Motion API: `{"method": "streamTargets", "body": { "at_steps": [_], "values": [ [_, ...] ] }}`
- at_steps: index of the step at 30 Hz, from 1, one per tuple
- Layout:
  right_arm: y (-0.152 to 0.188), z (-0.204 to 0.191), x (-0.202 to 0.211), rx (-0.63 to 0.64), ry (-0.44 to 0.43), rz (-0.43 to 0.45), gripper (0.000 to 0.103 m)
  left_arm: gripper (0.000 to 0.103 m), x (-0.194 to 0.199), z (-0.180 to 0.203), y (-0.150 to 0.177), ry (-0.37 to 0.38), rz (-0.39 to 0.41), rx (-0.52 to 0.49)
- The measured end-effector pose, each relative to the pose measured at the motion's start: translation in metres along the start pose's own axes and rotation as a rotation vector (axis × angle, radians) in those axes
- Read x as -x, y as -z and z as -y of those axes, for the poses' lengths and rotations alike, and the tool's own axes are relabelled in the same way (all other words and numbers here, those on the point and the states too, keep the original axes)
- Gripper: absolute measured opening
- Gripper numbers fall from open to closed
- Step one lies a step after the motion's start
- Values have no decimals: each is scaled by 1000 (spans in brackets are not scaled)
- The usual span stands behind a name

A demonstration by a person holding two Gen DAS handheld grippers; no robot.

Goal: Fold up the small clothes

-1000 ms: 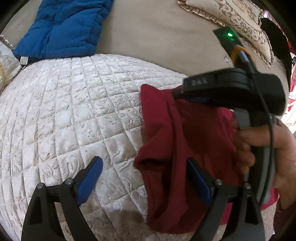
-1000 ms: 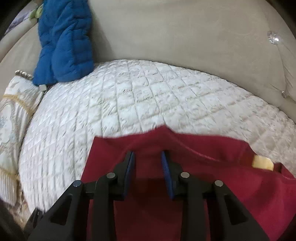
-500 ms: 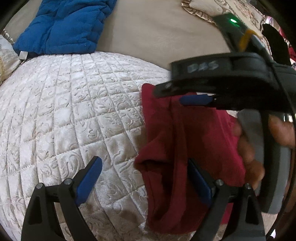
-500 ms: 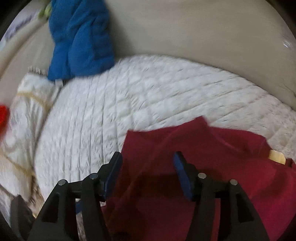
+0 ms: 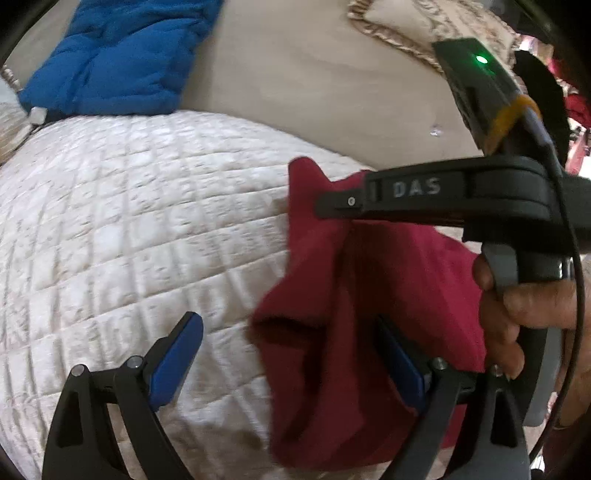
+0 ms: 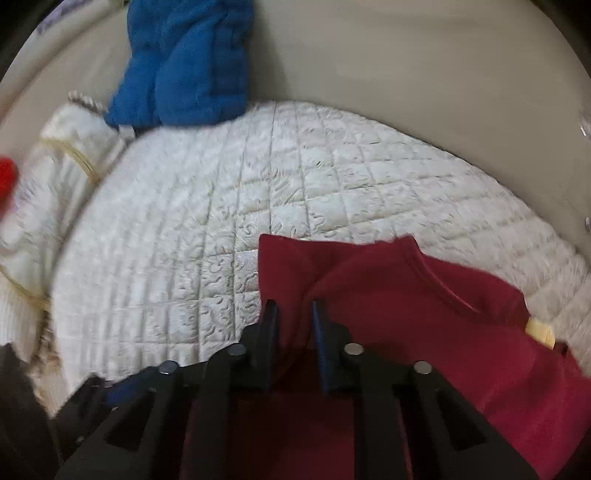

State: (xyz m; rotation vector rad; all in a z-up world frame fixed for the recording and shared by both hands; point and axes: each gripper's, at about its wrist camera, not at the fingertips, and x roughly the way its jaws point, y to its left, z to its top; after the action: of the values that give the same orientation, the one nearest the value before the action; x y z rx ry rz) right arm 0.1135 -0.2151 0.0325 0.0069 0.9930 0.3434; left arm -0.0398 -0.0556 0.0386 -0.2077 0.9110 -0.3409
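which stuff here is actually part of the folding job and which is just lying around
In the job:
red garment
right gripper, shut on a fold of it
left gripper, open
white quilted cover it lies on

Lying about:
blue padded garment
patterned cushion

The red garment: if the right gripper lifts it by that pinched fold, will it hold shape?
Probably not. The red garment already puckers around the right gripper, so it looks floppy. Likely light, and the free part would drape or drag across the quilted cover.
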Motion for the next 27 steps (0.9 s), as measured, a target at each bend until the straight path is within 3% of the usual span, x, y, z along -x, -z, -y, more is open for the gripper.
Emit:
{"method": "streamTargets", "body": {
  "at_steps": [1, 3, 4, 7, 17, 24, 27],
  "values": [
    [3, 4, 6, -11, -22, 21, 0, 95, 0, 5, 1, 14, 3, -15],
    [8, 12, 17, -35, -53, 47, 0, 80, 0, 14, 3, 38, 2, -43],
    [9, 16, 19, -50, -63, 48, 0, 77, -1, 16, 3, 28, -2, -50],
    [13, 22, 24, -81, -79, 46, 0, 73, -5, 19, 4, -3, -9, -57],
    [18, 22, 31, -79, -75, 51, 0, 68, -8, 9, -3, 4, -11, -25],
    [20, 26, 34, -81, -71, 45, 0, 43, -7, 3, -7, 61, -5, 13],
    [19, 30, 34, -106, -90, 33, 0, 39, -4, 2, -8, 74, 6, 10]
  ]
}}
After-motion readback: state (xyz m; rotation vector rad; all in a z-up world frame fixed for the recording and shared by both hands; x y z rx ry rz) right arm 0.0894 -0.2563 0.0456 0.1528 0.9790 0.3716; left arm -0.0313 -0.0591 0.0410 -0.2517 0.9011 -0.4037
